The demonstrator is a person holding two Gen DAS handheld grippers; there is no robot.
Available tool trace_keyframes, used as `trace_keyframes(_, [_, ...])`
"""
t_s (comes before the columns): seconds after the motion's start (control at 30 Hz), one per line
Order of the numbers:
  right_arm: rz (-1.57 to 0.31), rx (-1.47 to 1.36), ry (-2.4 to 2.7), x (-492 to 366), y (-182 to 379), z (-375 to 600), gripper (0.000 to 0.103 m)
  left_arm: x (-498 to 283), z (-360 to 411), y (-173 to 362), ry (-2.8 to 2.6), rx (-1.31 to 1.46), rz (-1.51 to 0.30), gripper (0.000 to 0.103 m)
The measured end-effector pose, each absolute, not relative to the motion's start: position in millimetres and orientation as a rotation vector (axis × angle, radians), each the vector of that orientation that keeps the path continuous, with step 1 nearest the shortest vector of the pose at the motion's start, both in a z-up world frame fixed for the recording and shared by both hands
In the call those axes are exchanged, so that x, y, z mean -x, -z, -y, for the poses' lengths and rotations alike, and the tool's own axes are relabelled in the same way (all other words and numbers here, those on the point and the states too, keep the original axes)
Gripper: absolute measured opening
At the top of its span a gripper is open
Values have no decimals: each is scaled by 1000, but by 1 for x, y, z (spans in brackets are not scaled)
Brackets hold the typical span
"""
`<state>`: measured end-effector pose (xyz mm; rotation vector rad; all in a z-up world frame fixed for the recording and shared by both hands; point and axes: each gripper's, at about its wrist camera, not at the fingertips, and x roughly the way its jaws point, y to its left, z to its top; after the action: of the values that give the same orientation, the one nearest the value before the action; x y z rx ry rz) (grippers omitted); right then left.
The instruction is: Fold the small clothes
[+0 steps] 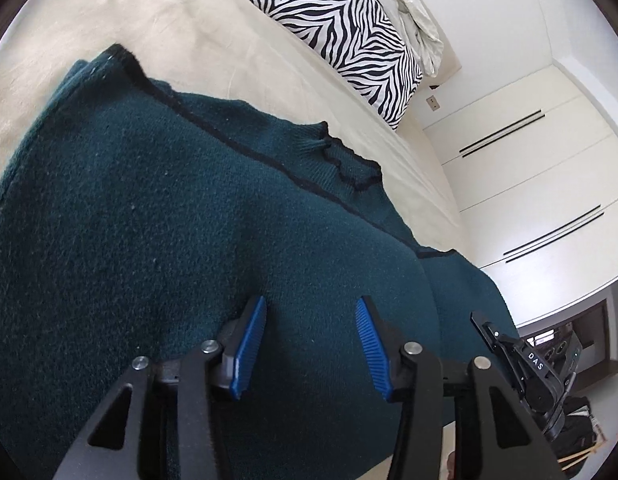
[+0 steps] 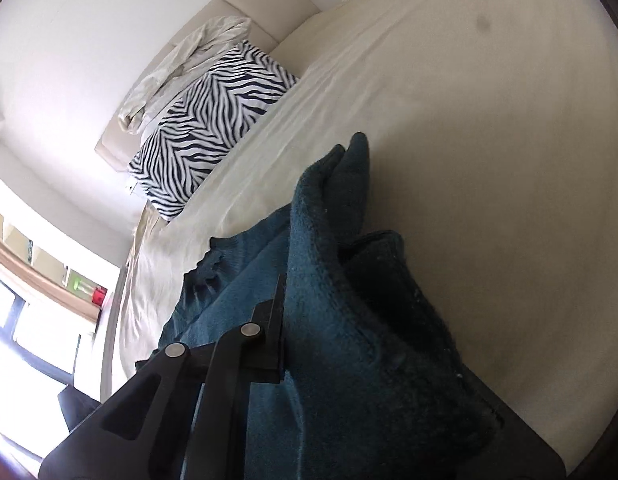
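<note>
A dark teal knit sweater (image 1: 157, 208) with black trim lies spread on the cream bed sheet (image 1: 157, 20). My left gripper (image 1: 311, 344) hovers just above the sweater's body, its blue-padded jaws open and empty. The right gripper's tip (image 1: 505, 344) shows at the sweater's right edge. In the right wrist view my right gripper (image 2: 305, 292) is shut on a bunched fold of the sweater (image 2: 329, 280), which is lifted and drapes over the jaws. Only one black finger (image 2: 269, 312) shows; the other is hidden by cloth.
A zebra-print pillow (image 1: 349, 36) and a crumpled pale garment (image 1: 413, 8) lie at the head of the bed. White wardrobe doors (image 1: 529, 168) stand beyond the bed. A window and shelf (image 2: 49, 300) show in the right wrist view.
</note>
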<state>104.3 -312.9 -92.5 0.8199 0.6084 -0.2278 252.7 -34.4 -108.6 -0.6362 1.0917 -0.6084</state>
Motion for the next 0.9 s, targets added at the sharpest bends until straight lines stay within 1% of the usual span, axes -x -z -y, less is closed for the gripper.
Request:
trace_keyframes(0.07, [-617,-636,143,-120,65,269,11,-252,16,111,609,742,-1082,50])
trace_keyframes(0.13, [-631,-409,25,-132,46,209,11,-251,-4,113,616,845,-1059,53])
trace_keyframes(0.17, [-653,-285,-34,-137,43,176,11,-251,-13,115,620,899,-1050,58])
trace_keyframes(0.2, [-682,-161,-77,-141,47,145,11,-251,-22,118,626,953,-1046,61])
trace_keyframes(0.27, [-727,55,-118,-143,67,96,10,-252,-34,122,656,1038,-1048,62])
trace_keyframes(0.3, [-740,137,-123,-142,79,78,10,-251,-36,123,675,1051,-1052,65])
trace_keyframes(0.37, [-754,232,-118,-139,98,58,10,-252,-37,122,700,1056,-1062,68])
trace_keyframes(0.47, [-733,280,-92,-133,107,50,11,-258,-35,121,702,1057,-1094,72])
trace_keyframes(0.53, [-717,283,-95,-130,105,51,11,-266,-28,120,694,1035,-1120,72])
trace_keyframes(0.67, [-681,381,-107,-120,109,34,12,-278,-9,115,663,936,-1177,70])
trace_keyframes(0.73, [-667,425,-121,-112,111,29,14,-281,-3,112,676,900,-1190,53])
trace_keyframes(0.77, [-663,453,-125,-108,113,27,15,-284,0,113,685,894,-1213,29])
trace_keyframes(0.8, [-659,487,-125,-104,115,23,15,-286,1,116,680,883,-1233,13])
trace_keyframes(0.9, [-615,604,-131,-88,118,13,15,-287,4,115,675,837,-1245,14])
